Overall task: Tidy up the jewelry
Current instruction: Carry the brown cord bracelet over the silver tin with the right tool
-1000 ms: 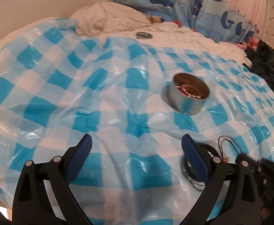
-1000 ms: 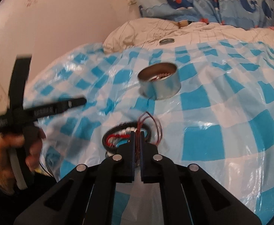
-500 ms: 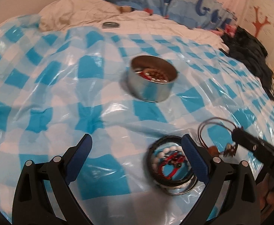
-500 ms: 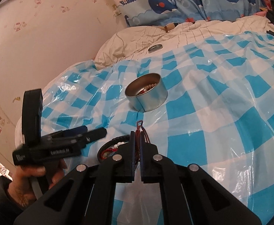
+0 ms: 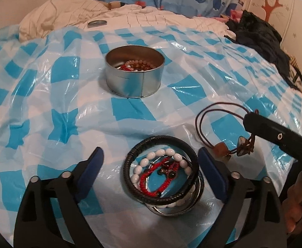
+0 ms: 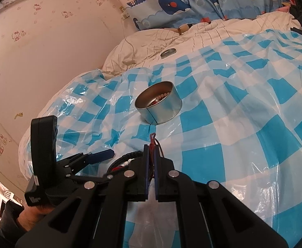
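A round metal tin [image 5: 134,74] [image 6: 158,105] with beads and red jewelry inside stands on the blue checked plastic sheet. A pile of bracelets [image 5: 163,172] lies nearer: a black leather band, white beads, red cord and a metal bangle. My left gripper [image 5: 149,171] [image 6: 93,158] is open, its blue pads on either side of the pile, apart from it. My right gripper [image 6: 150,161] [image 5: 249,121] is shut on a brown cord bracelet [image 5: 215,128] [image 6: 154,141], which hangs above the sheet to the right of the pile.
The checked sheet [image 5: 47,103] covers a bed with a cream quilt [image 5: 72,16] behind. A small round metal lid [image 5: 97,23] lies on the quilt. Dark clothing [image 5: 260,39] is heaped at the far right. A whale-print curtain [image 6: 202,0] hangs at the back.
My left gripper has moved right and down until its open pads frame the bracelet pile. The right gripper has lifted the cord bracelet clear of the pile.
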Available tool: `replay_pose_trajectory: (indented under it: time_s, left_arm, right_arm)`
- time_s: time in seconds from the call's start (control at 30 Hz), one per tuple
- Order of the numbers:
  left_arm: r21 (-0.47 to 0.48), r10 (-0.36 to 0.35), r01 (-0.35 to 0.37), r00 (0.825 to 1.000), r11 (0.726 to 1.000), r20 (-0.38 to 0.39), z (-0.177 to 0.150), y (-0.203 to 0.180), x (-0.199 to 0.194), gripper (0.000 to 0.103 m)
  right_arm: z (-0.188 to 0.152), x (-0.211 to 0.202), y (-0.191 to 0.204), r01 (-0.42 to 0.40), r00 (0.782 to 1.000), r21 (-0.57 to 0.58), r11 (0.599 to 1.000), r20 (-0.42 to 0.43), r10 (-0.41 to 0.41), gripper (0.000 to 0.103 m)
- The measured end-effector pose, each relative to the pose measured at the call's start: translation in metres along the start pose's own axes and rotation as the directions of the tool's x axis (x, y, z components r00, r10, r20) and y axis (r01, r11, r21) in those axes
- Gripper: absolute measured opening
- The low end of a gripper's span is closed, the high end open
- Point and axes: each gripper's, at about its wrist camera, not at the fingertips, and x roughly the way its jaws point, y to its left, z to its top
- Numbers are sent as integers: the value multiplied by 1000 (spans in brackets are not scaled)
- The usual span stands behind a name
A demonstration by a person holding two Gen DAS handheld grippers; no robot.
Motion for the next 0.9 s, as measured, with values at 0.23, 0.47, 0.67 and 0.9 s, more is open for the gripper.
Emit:
replay_pose_trajectory:
  time_s: [0.23, 0.47, 0.67, 0.9]
  left_arm:
    - [101, 58, -56, 998, 993, -15, -4, -15, 7, 84]
    - [58, -6, 6, 1000, 998, -13, -1, -8, -1, 64]
    - [10, -42, 41, 998, 999, 40, 6, 2, -18, 64]
    - [-44, -69, 75, 992, 996, 108, 39, 17, -27, 64]
  right_arm:
    - [0, 1, 0, 0, 1000, 4, 1000, -5, 0, 5]
    - [-1, 2, 0, 1, 1000, 4, 1000, -6, -1, 5]
    - [-2, 3, 0, 0, 1000, 3, 1000, -3, 0, 5]
    - [3, 1, 1, -10, 1000, 3, 1000, 19, 10, 5]
